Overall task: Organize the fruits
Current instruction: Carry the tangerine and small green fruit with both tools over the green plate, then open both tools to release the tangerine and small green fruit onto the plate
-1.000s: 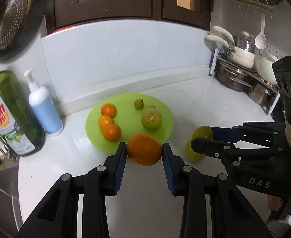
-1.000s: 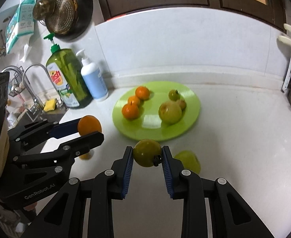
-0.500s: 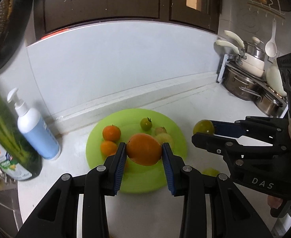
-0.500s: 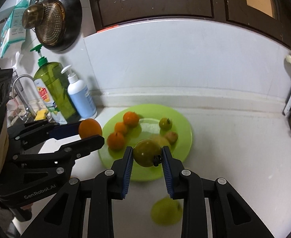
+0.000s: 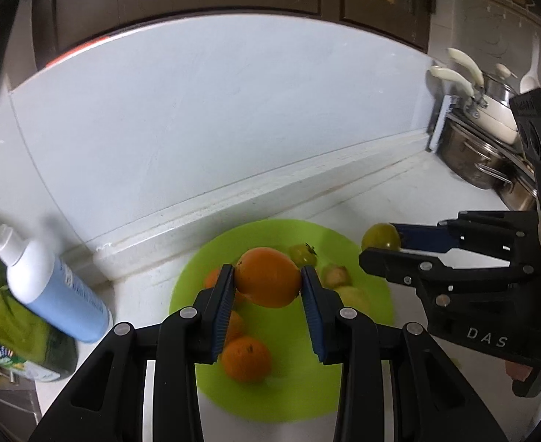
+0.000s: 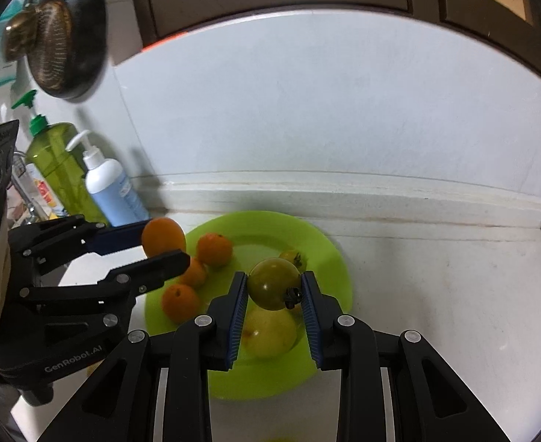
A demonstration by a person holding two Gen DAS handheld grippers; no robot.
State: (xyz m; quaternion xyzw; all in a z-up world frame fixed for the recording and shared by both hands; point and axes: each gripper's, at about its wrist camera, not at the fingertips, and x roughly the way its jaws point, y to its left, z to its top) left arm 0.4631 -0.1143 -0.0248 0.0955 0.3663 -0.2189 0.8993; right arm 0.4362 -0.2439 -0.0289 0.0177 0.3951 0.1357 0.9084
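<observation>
My left gripper (image 5: 266, 283) is shut on a large orange (image 5: 268, 276) and holds it above the green plate (image 5: 299, 386). My right gripper (image 6: 274, 289) is shut on a green tomato (image 6: 272, 287) above the plate's right half (image 6: 329, 254). The plate holds small oranges (image 6: 214, 248), a small green tomato (image 6: 293, 258) and a pale yellow-green fruit (image 6: 270, 333). The right gripper with its tomato (image 5: 380, 237) shows in the left wrist view. The left gripper with its orange (image 6: 163, 235) shows in the right wrist view.
A blue-and-white pump bottle (image 5: 49, 287) and a green dish soap bottle (image 6: 62, 169) stand left of the plate by the wall. Pots (image 5: 476, 158) sit on a rack at far right. A pan (image 6: 66, 33) hangs on the wall at upper left.
Both grippers have moved forward over the plate, each still holding its fruit. The yellow-green fruit left on the counter has dropped out of sight below.
</observation>
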